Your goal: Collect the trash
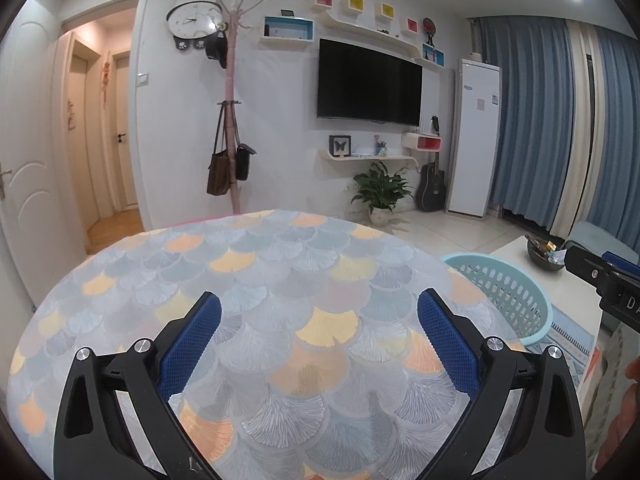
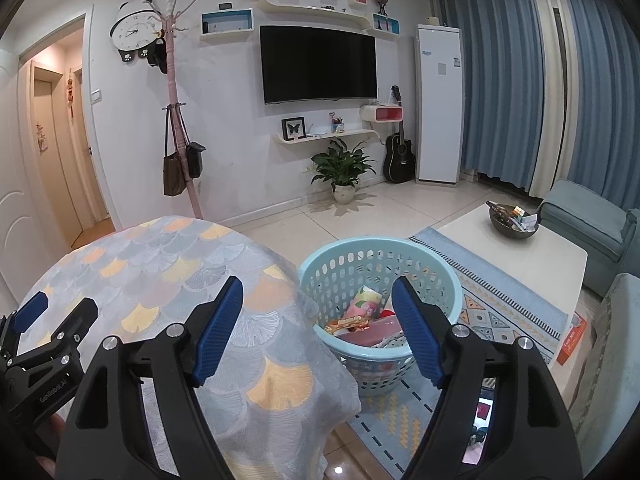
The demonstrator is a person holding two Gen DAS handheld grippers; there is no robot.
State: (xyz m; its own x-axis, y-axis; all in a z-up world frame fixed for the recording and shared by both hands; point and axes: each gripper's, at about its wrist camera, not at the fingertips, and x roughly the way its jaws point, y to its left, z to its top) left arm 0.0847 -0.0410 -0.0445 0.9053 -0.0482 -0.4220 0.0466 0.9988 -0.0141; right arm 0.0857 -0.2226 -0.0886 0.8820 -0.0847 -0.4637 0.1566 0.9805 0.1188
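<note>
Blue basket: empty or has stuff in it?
Not empty. The basket holds several wrappers, seen in the right wrist view.

Basket (image 1: 516,292) partly behind the table (image 1: 280,280).

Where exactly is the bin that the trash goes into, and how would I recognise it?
Start at the round table with the fan-patterned cloth. On the floor just to its right, on the edge of a patterned rug, stands the pale blue plastic basket. Unlike anything near it, its wall is full of oval holes, and colourful wrappers lie inside.
</note>
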